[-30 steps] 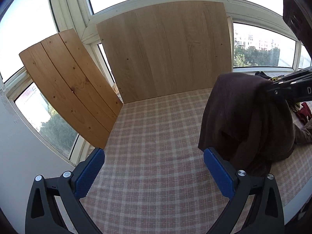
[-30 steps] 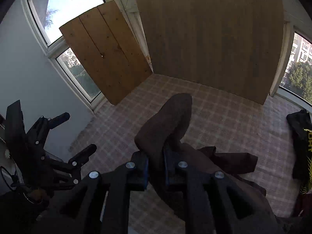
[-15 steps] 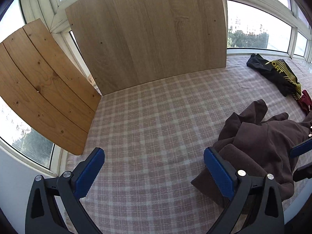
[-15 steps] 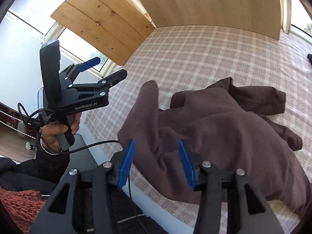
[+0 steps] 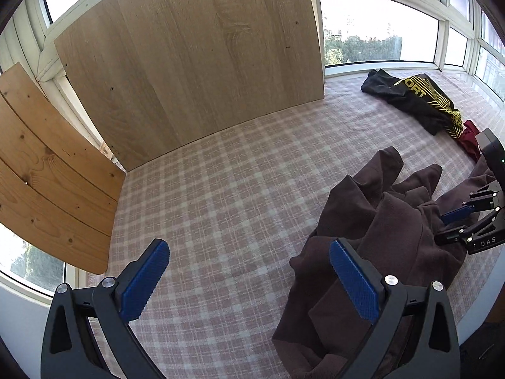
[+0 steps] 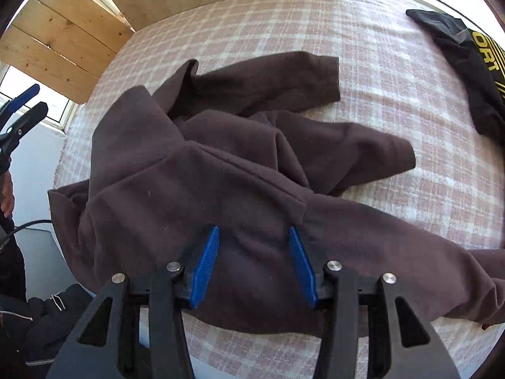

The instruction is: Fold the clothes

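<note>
Left gripper (image 5: 249, 281): fingers spread wide, empty, above the checked cloth (image 5: 221, 189) covering the desk, near its front left part. Two wooden boards (image 5: 189, 63) lean against the windows at the back edge and left corner. Brown garment (image 6: 221, 173) lies crumpled at the front edge, one side hanging over it, sleeves pointing toward the back. Right gripper (image 6: 254, 265): fingers parted, resting over the brown fabric, not pinching it. Black-and-yellow garment (image 5: 413, 101) lies near the back right corner.
</note>
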